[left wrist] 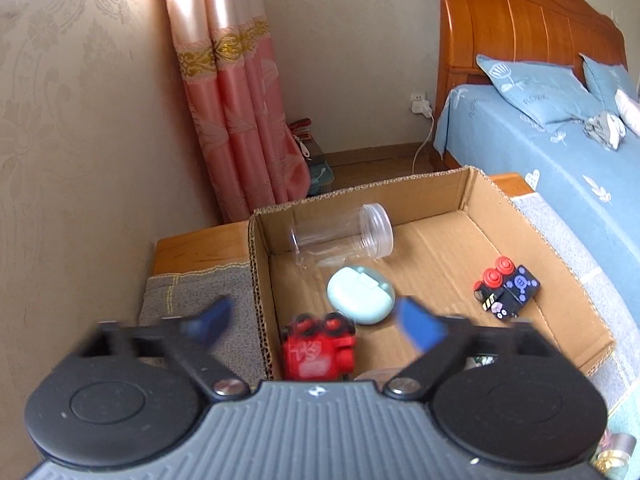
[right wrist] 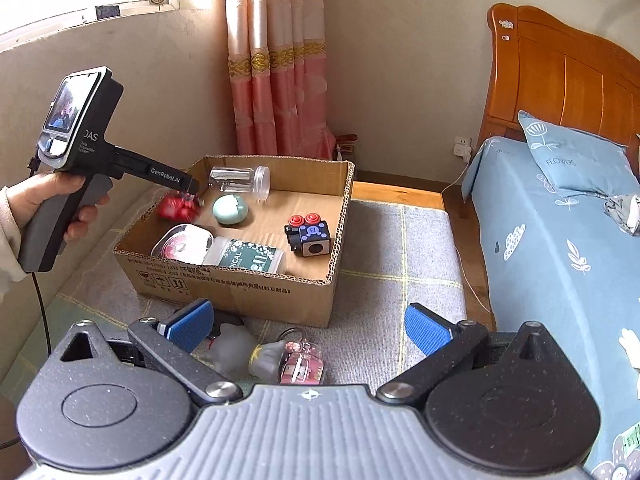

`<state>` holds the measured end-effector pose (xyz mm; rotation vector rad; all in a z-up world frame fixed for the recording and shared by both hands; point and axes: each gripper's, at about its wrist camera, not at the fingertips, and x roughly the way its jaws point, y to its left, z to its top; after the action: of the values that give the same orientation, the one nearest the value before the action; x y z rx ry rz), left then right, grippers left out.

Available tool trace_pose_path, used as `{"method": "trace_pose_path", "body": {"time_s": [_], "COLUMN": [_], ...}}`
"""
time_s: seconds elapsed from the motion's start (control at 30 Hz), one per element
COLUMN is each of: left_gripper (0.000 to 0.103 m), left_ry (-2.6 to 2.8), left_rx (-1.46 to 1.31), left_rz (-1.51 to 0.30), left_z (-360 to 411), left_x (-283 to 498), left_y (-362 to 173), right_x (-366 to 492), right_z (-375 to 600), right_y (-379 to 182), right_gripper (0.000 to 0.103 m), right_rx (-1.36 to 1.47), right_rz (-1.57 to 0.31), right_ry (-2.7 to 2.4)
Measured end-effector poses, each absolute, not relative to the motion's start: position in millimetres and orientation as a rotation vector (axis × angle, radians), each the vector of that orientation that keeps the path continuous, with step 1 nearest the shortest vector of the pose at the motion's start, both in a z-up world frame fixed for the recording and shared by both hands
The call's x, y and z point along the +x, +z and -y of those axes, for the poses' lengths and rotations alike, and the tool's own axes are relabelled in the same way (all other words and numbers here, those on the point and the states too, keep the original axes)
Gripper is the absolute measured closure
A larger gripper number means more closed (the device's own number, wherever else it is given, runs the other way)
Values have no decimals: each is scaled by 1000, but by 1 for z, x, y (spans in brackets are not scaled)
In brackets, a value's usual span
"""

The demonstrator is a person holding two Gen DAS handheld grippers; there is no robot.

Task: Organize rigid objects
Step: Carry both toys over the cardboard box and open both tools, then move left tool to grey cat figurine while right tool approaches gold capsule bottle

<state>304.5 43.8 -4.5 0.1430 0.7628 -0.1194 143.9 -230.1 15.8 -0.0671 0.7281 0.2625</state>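
A cardboard box [left wrist: 472, 200] [right wrist: 256, 288] stands on a grey mat. In it lie a clear jar [left wrist: 340, 236] [right wrist: 240, 180], a mint egg-shaped case [left wrist: 360, 294] [right wrist: 231, 210], a black cube toy with red buttons [left wrist: 506, 288] [right wrist: 308, 234], a round white tin [right wrist: 184, 244] and a green-labelled tub [right wrist: 244, 258]. My left gripper [left wrist: 316, 322] [right wrist: 194, 196] is open, blurred, just above a red toy [left wrist: 320, 350] [right wrist: 176, 206] at the box's near-left corner, and grips nothing. My right gripper [right wrist: 308, 326] is open in front of the box, over a pink car keychain [right wrist: 302, 362] and a grey figure [right wrist: 240, 350].
The grey mat [right wrist: 400, 248] covers a low wooden platform [right wrist: 396, 192] against the wall. A bed with blue sheets [right wrist: 560, 260] runs along the right. Pink curtains [right wrist: 276, 80] hang behind the box. A person's hand [right wrist: 60, 196] holds the left gripper's handle.
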Motion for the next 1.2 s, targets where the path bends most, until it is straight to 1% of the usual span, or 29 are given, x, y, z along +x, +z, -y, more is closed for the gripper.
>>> {"method": "trace_pose_path", "body": {"time_s": [0.07, 0.5, 0.87, 1.0, 1.2], "left_gripper": [1, 1, 1, 1, 1], "left_ry": [-129, -125, -93, -110, -163], "left_rx": [132, 91, 57, 31, 66], "left_rz": [-730, -711, -755, -786, -812], "left_z": [-46, -53, -50, -47, -23], "left_x": [296, 241, 188, 179, 171], "left_y": [-2, 2, -28, -39, -46], "right_x": [144, 145, 137, 136, 135], "right_z": [233, 250, 239, 234, 231], "right_y": [11, -19, -58, -68, -80], "right_gripper": [0, 0, 0, 0, 0], "right_rx": [-59, 8, 47, 41, 41], "right_rz": [-742, -800, -830, -843, -873], "right_ry": [248, 193, 338, 360, 382]}}
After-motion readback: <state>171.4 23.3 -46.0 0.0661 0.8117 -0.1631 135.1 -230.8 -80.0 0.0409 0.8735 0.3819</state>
